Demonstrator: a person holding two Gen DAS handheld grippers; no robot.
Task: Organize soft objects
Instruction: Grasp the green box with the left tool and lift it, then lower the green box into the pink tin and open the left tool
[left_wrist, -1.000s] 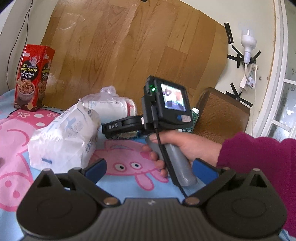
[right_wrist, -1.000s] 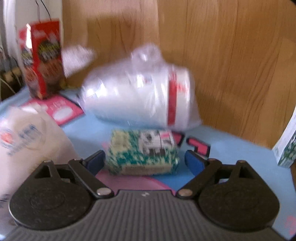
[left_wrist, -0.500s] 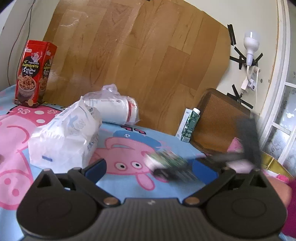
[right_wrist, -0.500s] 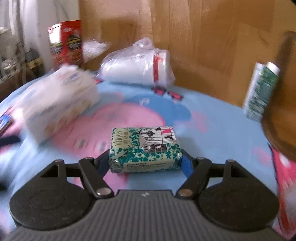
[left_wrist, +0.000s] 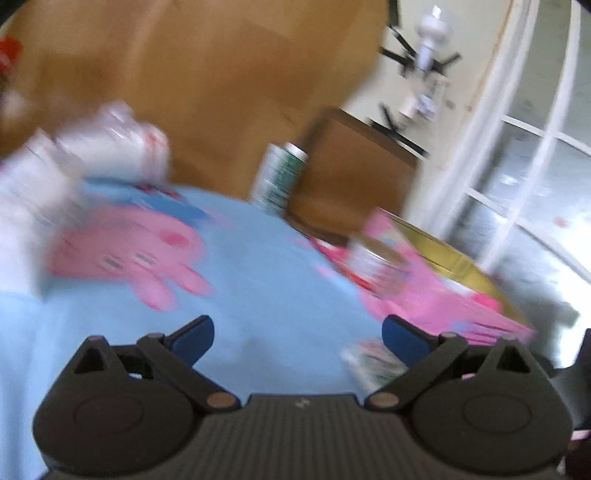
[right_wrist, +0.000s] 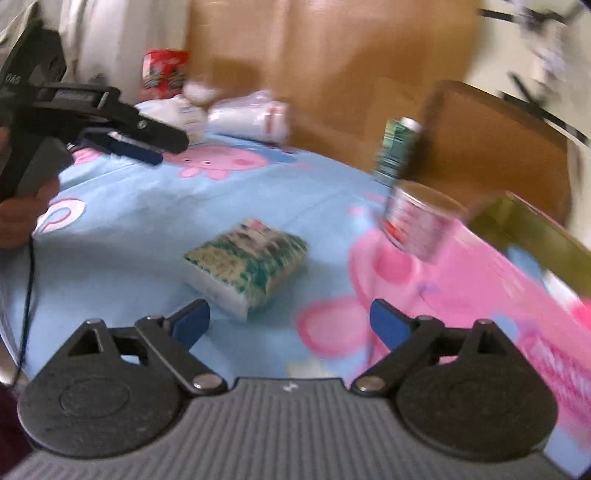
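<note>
Tissue pack (right_wrist: 248, 266) is lying free on the blue cloth (right_wrist: 147, 206); right gripper (right_wrist: 290, 319) has just been opening, left gripper (left_wrist: 297, 334) narrowing slightly, both spread and empty.

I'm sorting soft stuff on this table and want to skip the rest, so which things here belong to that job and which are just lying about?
Belongs to the job:
- green patterned tissue pack, lying on the cloth, free of the fingers
- white soft pack
- clear bag with white rolls

Just lying about:
- green carton
- tin can
- red box
- brown chair
</note>
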